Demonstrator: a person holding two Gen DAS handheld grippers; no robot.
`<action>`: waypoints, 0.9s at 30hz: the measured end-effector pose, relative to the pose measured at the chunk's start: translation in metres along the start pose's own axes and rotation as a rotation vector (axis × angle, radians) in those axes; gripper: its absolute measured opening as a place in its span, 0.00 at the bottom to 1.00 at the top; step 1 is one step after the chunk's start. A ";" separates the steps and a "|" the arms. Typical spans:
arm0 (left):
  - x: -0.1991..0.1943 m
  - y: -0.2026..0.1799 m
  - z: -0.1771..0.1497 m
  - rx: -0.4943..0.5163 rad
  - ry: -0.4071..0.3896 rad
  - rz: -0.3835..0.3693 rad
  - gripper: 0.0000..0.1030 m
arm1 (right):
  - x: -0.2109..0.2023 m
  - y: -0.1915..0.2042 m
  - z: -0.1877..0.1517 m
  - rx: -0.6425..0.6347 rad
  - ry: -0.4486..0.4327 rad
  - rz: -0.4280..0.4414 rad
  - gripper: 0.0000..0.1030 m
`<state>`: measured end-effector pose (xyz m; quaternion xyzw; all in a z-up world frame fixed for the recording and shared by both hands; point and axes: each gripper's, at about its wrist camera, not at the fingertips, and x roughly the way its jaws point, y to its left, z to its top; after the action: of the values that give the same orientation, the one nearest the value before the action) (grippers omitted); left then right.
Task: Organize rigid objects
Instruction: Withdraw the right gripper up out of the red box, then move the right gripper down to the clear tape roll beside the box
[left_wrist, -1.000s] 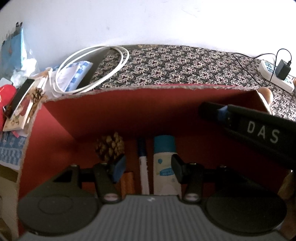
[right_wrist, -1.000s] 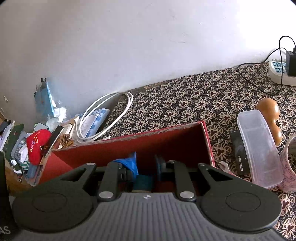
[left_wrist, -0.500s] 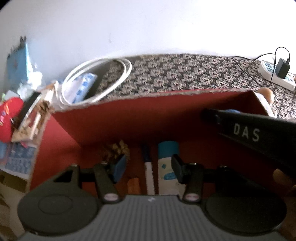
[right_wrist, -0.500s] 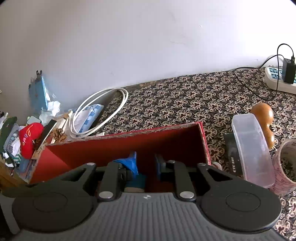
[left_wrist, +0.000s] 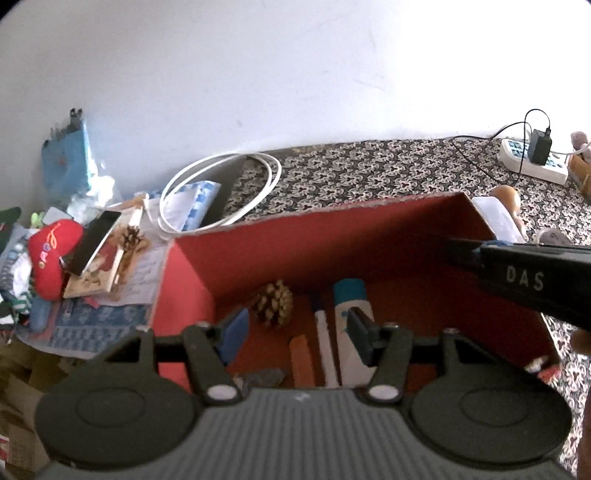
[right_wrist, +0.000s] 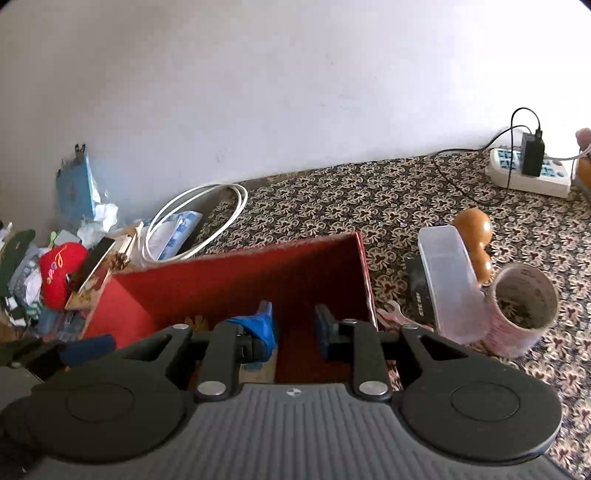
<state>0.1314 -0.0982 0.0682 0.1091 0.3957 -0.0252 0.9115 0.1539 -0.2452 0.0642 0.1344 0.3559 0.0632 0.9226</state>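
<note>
Jaws of left gripper (left_wrist: 295, 330) have just been opening, nothing between them; it hangs over the red box (left_wrist: 369, 236). Right gripper (right_wrist: 295, 325) jaws apart too, empty, above the same box. Already inside on the floor: pine cone (left_wrist: 272, 303), white pen (left_wrist: 325, 343), white tube with teal cap (left_wrist: 352, 325), orange piece (left_wrist: 301, 356). Next pick looks like the items right of the box: clear plastic case (right_wrist: 448, 273), cup (right_wrist: 524, 306), brown gourd (right_wrist: 474, 240). Advice: lift clear of the box wall before swinging out, grip the case across its narrow side. Writing: "DAS" on right gripper's finger; script on red cap (right_wrist: 59, 273) unreadable.
</note>
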 end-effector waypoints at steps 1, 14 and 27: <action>-0.005 0.002 -0.003 -0.001 -0.006 -0.005 0.57 | -0.004 0.001 -0.002 0.001 -0.005 0.000 0.08; -0.041 0.014 -0.032 0.002 0.000 -0.032 0.60 | -0.051 0.024 -0.033 -0.019 -0.066 -0.004 0.08; -0.070 0.028 -0.061 0.005 0.010 -0.062 0.61 | -0.084 0.033 -0.067 -0.010 -0.069 0.012 0.08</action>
<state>0.0434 -0.0601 0.0841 0.0990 0.4032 -0.0539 0.9082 0.0458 -0.2181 0.0801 0.1341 0.3229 0.0658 0.9346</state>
